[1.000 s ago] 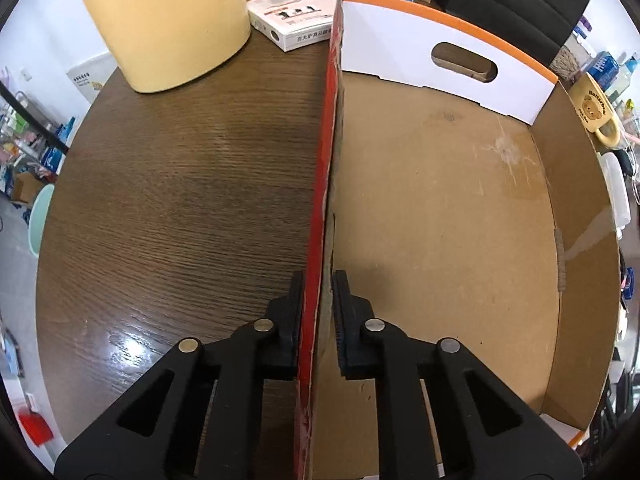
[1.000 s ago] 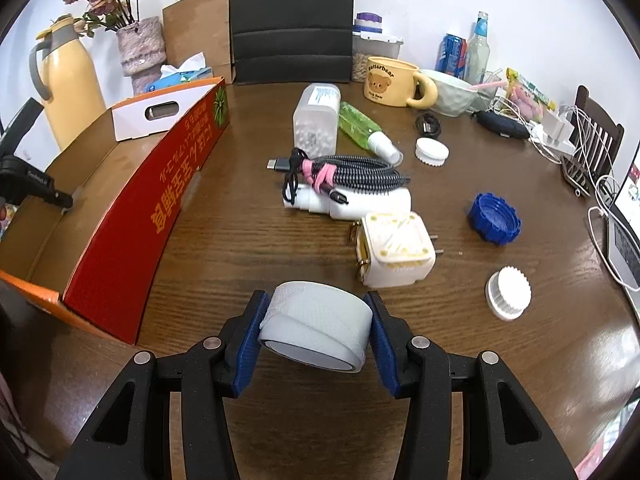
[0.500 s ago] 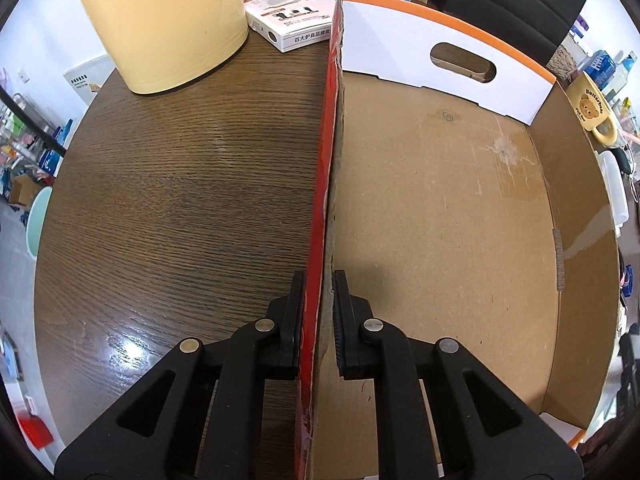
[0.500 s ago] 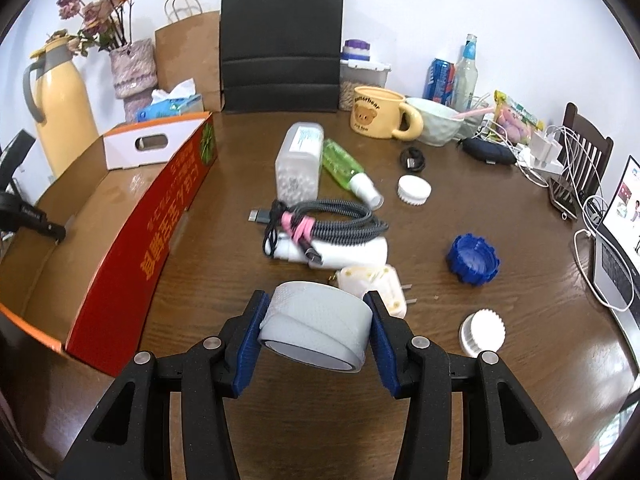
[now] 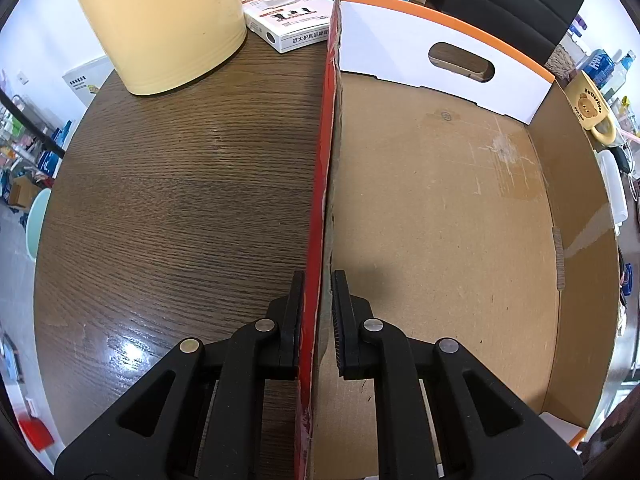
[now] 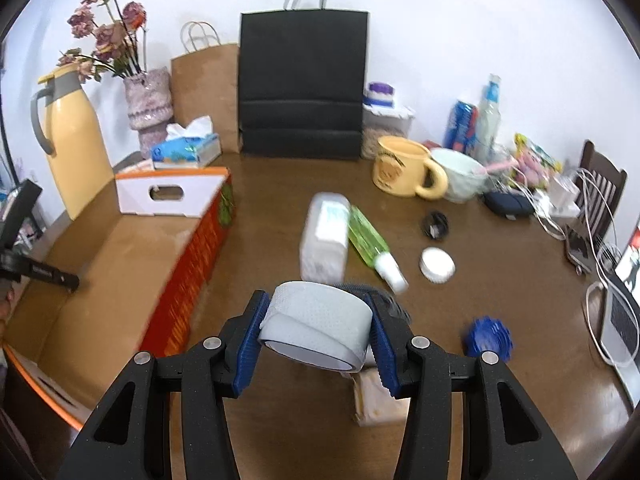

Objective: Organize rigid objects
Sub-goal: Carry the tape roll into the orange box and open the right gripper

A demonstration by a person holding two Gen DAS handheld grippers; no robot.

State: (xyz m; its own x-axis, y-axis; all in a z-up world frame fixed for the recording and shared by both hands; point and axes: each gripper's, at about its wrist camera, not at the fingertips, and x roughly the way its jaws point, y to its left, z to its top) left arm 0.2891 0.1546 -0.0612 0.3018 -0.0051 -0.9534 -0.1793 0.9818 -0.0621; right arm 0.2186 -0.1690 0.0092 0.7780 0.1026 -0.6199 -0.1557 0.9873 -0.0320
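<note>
A right gripper (image 6: 316,326) clamps a grey roll of tape (image 6: 316,326) above a cluttered brown table (image 6: 500,400), with an open cardboard box (image 6: 120,272) to its left.

A round, dark brown wood-grain table (image 6: 280,208) fills most of both views, its glossy top catching a bright glare near its left edge. Behind its far edge rises a plain white wall (image 6: 440,20). At the right edge stands a dark wooden slatted chair (image 6: 604,184). Beyond the left edge, cluttered shelving (image 5: 24,148) shows, too blurred to detail.
</note>
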